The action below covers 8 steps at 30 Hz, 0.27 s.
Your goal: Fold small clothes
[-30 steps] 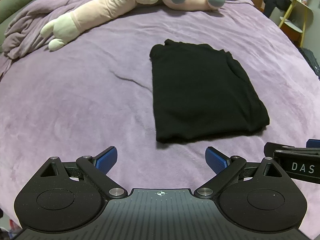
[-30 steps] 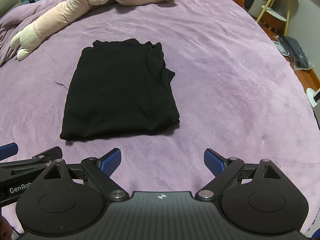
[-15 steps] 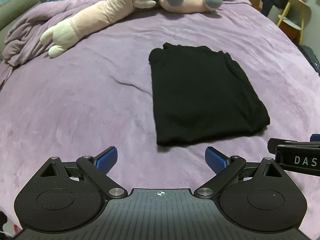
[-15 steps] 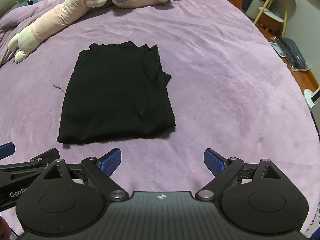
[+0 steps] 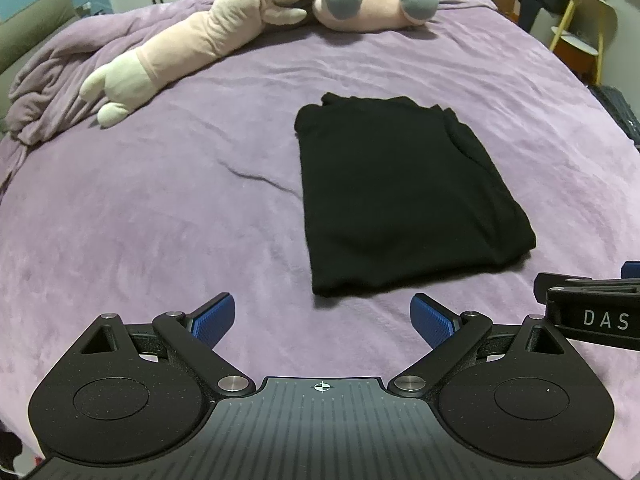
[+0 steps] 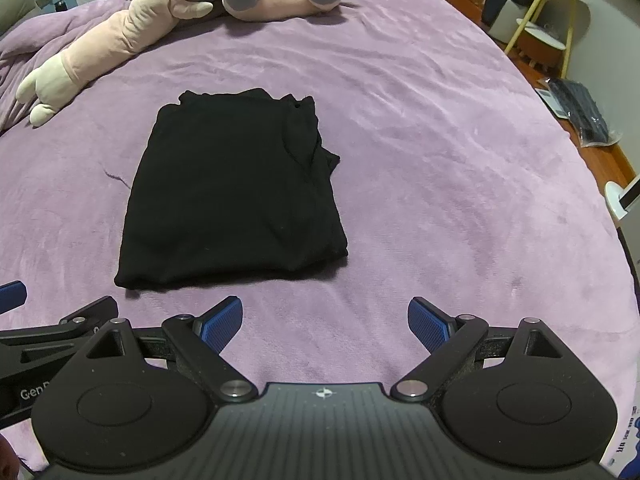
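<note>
Tongs first: the left gripper (image 5: 323, 320) and right gripper (image 6: 325, 319) both sit low over the purple blanket (image 5: 140, 208) with their blue pads spread wide, nothing between them. Just ahead lies the black garment (image 5: 396, 200), folded into a neat rectangle, flat on the blanket and clear of both tools. It's ahead and a bit right of the left tongs, ahead and left of the right ones. Way past it, a long pink plush toy (image 6: 120, 36) sprawls across the far end.
</note>
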Tool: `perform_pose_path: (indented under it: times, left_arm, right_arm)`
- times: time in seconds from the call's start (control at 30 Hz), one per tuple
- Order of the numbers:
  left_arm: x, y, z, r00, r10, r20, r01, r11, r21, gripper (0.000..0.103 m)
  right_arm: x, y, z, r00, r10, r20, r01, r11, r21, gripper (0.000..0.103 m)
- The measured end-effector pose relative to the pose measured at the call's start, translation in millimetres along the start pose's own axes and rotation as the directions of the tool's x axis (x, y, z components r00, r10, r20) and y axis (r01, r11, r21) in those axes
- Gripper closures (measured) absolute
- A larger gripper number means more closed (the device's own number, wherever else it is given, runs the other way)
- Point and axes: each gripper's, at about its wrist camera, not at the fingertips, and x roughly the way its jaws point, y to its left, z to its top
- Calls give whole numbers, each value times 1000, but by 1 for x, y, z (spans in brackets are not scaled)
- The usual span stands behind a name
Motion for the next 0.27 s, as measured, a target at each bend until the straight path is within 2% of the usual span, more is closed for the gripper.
perform_pose_path:
  times: [0.27]
  left_arm:
    - [-1, 0, -1, 1000, -1, 0, 1, 1000, -1, 5]
  right_arm:
    - [-1, 0, 0, 1000, 1, 2, -1, 1000, 1, 13]
